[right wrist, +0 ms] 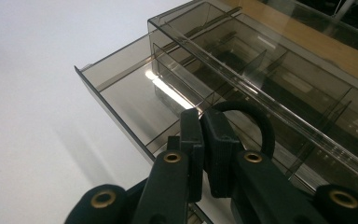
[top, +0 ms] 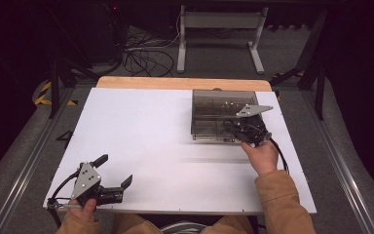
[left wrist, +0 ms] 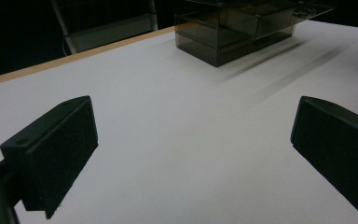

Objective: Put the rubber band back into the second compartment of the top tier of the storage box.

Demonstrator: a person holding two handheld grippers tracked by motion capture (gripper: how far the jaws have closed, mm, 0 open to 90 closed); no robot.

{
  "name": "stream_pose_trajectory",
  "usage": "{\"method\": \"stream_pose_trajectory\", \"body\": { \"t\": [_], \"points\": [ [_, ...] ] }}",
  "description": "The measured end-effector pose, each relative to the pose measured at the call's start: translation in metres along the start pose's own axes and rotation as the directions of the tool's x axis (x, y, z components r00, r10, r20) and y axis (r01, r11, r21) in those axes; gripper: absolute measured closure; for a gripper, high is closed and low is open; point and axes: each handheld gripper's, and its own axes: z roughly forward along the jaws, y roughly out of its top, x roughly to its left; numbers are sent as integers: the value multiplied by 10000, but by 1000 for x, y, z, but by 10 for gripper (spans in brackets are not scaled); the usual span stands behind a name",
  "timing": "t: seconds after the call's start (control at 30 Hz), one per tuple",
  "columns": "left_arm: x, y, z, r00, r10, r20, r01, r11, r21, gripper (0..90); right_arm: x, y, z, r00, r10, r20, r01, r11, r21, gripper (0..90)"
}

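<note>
Left gripper [top: 111,175] sits at your near left table [top: 141,146] corner, jaws wide apart, nothing between them. Right gripper [right wrist: 204,122] is far right, jaws pressed together on a black loop [right wrist: 261,122], likely a hair band. It hangs just over the pulled-out drawer [right wrist: 130,95] of the smoked organizer [top: 224,114]. Drawer lies directly beneath and ahead of the claw, long axis across its front. Right hand [top: 260,155] is nearer; drop looks next, into the near compartment.

High view above table [top: 141,146], left gripper view low across it, both share smoky organizer [top: 219,114], right close-up.
</note>
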Motion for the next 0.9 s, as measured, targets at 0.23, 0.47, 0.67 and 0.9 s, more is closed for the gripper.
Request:
{"method": "stream_pose_trajectory", "body": {
  "t": [0.23, 0.47, 0.67, 0.9],
  "points": [
    [0, 0, 0, 10000, 15, 19, -15, 10000, 4, 12, -1, -2, 4, 9999, 81, -75, -79, 9996, 276, 868],
    [0, 0, 1, 10000, -4, 53, 4, 10000, 21, 12, -2, -3, 6, 9997, 176, -138, -170, 9989, 445, 864],
    [0, 0, 1, 10000, 23, 47, -23, 10000, 19, 12, -5, -3, 4, 9988, 417, -248, -411, 9988, 267, 748],
    [0, 0, 1, 10000, 13, 48, -13, 10000, 15, 12, -4, -3, -2, 9991, 389, -196, -390, 9992, -40, 711]
  ]
}}
